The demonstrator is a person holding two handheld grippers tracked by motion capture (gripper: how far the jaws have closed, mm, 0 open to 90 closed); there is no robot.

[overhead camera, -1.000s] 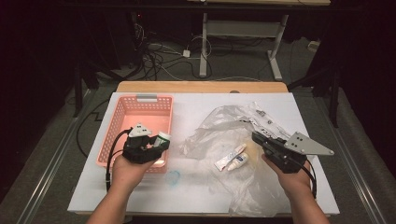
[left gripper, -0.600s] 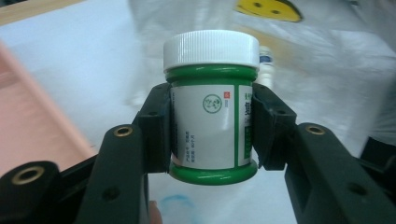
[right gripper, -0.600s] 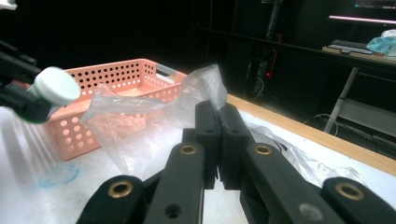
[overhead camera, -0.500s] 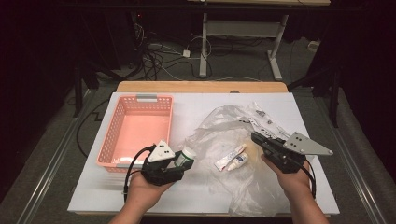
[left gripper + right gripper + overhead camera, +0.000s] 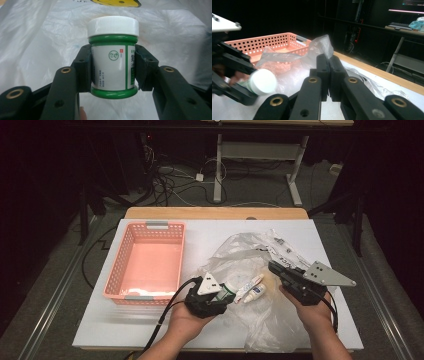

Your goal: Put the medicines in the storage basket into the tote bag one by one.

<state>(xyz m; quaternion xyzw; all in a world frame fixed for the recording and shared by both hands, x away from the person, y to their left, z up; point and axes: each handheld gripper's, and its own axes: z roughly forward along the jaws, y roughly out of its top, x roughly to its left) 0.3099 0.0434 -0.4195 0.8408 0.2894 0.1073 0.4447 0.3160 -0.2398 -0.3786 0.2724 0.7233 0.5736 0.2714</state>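
Observation:
A green jar (image 5: 113,70) with a white screw cap and a white label is clamped between the pads of my left gripper (image 5: 113,73). From above, the jar (image 5: 231,288) and left gripper (image 5: 225,292) sit at the near left edge of a clear plastic bag (image 5: 240,260). My right gripper (image 5: 274,267) is shut, and the bag's film (image 5: 319,46) peaks at its fingertips (image 5: 323,62), pinched and lifted. The jar's cap (image 5: 263,81) points toward the right gripper (image 5: 328,62).
An empty pink perforated basket (image 5: 112,270) stands at the left of the white tabletop. A white tube (image 5: 249,287) and a small white bottle (image 5: 256,294) lie in the bag. Printed packaging (image 5: 282,247) lies at the bag's far side. Cables trail off the table's front edge.
My left gripper has carried the jar rightward from in front of the basket to the bag's near left edge. The right gripper has kept still on the bag.

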